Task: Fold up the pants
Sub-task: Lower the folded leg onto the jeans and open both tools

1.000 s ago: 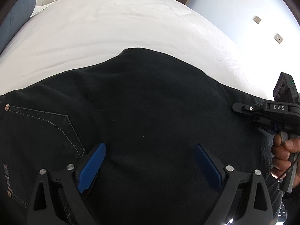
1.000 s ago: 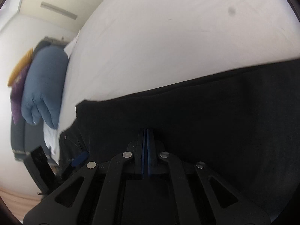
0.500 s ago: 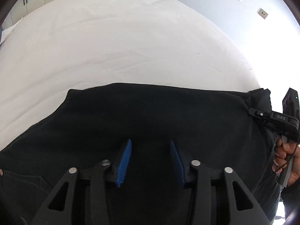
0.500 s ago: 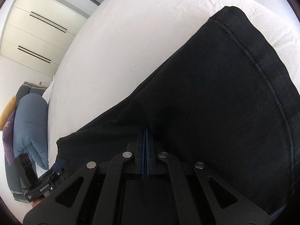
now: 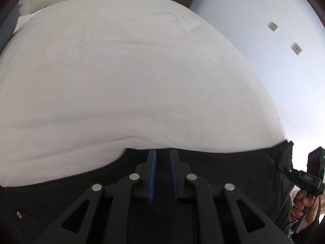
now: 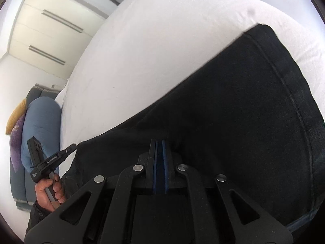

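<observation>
Black pants (image 5: 223, 168) now bunched along the near edge of the white bed (image 5: 132, 81), from 6 to 3 o'clock in the left view. Left gripper (image 5: 163, 154), spread wide a second ago, now pinching the far edge; right gripper (image 6: 160, 144) still clamped on fabric. With both edges gripped, probably ready to lift and fold over.

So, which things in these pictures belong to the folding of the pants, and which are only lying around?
Belong to the job:
- black pants
- left gripper, shut on the pants
- right gripper, shut on the pants
- white bed, the surface under the pants

Only lying around:
- blue cushion
- yellow cushion
- purple cushion
- wardrobe doors
</observation>
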The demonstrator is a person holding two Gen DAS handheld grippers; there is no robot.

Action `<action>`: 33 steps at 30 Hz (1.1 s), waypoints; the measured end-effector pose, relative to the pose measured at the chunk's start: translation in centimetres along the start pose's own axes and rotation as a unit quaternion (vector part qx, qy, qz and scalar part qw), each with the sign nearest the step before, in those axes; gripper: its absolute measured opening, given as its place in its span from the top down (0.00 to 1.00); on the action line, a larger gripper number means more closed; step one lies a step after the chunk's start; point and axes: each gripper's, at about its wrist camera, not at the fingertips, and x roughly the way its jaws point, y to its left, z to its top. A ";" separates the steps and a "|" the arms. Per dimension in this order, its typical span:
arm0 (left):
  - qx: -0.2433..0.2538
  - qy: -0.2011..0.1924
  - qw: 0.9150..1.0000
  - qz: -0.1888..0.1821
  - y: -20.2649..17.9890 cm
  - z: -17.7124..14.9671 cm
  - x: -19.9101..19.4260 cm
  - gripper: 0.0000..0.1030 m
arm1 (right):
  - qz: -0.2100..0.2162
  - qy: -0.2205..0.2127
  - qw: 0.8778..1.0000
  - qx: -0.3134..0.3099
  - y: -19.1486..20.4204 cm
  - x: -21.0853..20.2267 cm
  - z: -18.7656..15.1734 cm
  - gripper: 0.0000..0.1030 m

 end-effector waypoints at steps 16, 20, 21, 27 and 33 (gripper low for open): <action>-0.024 -0.044 0.994 0.101 3.7 -8.1 -4.1 0.73 | -0.116 -0.042 0.992 0.007 -5.0 -3.1 -0.3 1.00; -0.021 -0.085 0.993 0.081 3.1 -12.2 -7.7 0.61 | -0.034 -0.028 0.999 -0.012 -2.1 -3.2 -1.7 0.93; -0.023 -0.084 0.993 0.076 3.1 -13.4 -7.6 0.59 | 0.008 -0.011 1.000 -0.023 -0.7 -2.2 -2.6 0.93; -0.073 -0.078 0.993 0.053 8.1 -17.7 -7.2 0.65 | 0.098 0.133 0.982 -0.089 5.6 7.5 -9.9 0.97; -0.156 -0.095 0.983 0.000 12.6 -18.6 -8.5 0.77 | 0.079 0.065 0.995 -0.007 -2.9 4.6 -9.9 1.00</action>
